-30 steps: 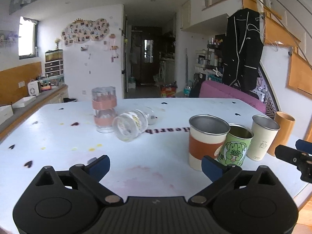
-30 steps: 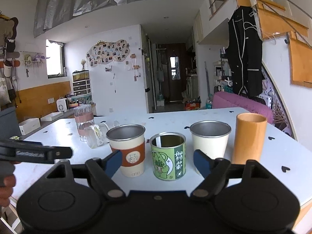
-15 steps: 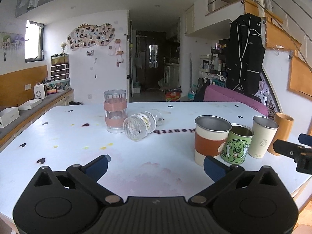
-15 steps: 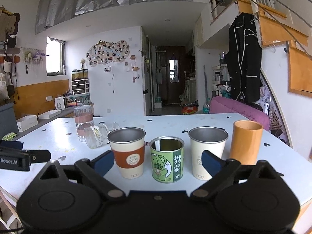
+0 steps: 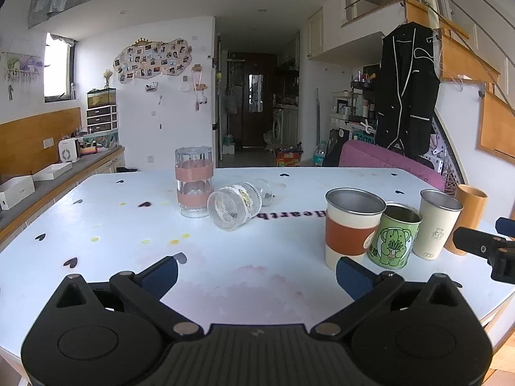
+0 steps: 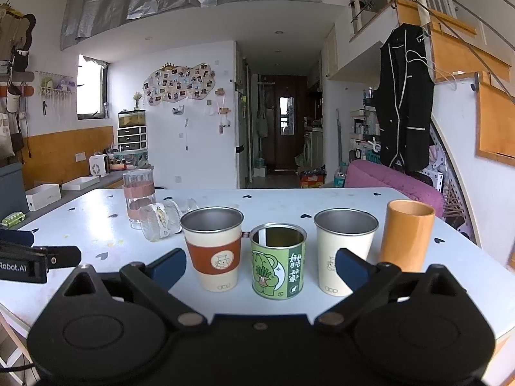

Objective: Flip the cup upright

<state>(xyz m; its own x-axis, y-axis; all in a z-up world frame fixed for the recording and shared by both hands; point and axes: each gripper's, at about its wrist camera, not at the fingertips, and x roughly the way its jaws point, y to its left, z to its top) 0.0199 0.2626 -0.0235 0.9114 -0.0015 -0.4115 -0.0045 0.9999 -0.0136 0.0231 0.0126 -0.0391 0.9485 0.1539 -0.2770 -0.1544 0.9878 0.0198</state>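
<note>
A clear ribbed glass cup (image 5: pixel 236 205) lies on its side on the white table (image 5: pixel 128 234), its mouth toward me, beside an upright clear glass with pink bands (image 5: pixel 194 181). It also shows in the right wrist view (image 6: pixel 161 221). My left gripper (image 5: pixel 257 275) is open and empty, low over the table's near edge, well short of the fallen cup. My right gripper (image 6: pixel 259 265) is open and empty, in front of the row of upright cups.
Upright in a row stand a steel cup with an orange sleeve (image 6: pixel 213 247), a green tin (image 6: pixel 278 260), a cream steel cup (image 6: pixel 344 246) and an orange tumbler (image 6: pixel 406 234). A purple chair (image 5: pixel 386 165) stands behind the table.
Both grippers have pulled back and risen slightly from the table. The cups have not moved. Both grippers stay open.
</note>
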